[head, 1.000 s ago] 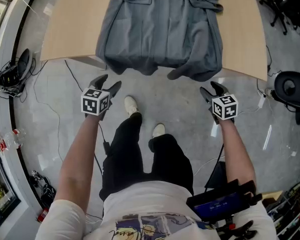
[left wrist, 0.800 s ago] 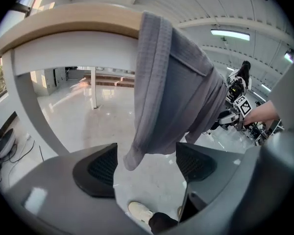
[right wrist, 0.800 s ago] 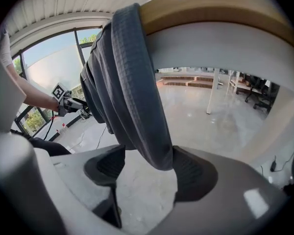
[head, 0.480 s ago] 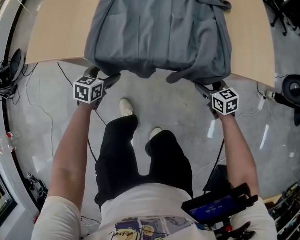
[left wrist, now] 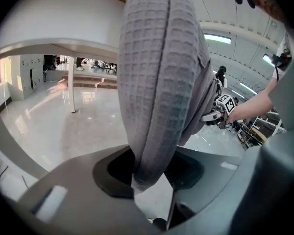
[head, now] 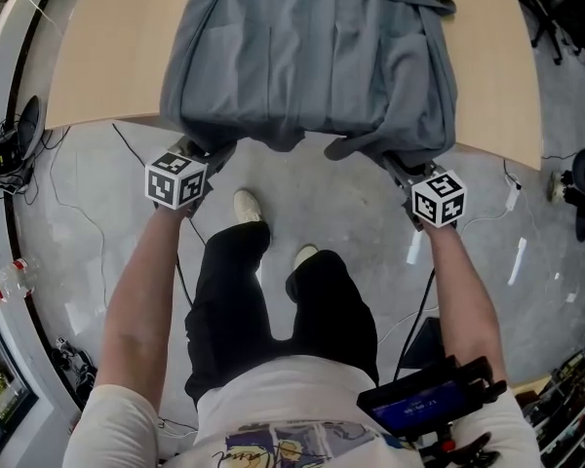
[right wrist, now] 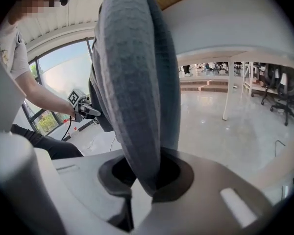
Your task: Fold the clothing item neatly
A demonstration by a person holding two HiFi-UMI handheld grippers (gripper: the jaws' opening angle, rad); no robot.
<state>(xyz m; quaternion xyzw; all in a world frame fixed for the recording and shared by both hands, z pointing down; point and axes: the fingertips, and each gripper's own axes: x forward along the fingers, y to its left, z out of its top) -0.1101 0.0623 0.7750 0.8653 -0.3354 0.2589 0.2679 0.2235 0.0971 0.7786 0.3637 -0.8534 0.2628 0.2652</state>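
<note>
The person stands at the table edge with both bare arms stretched forward and down, the left arm and the right arm about level. Each hand holds a gripper up to the hanging edge of the grey clothing. The clothing lies spread on a light wooden table, and its bottom edge hangs over the near side. Under the table is a shiny grey floor, with black cables at the left. The left gripper is at the left bottom corner; its jaws are closing, and a thick fold of the clothing is pinched between them. The right gripper is at the right bottom corner; its jaws are closing to a narrow gap and squeeze the clothing too.
</note>
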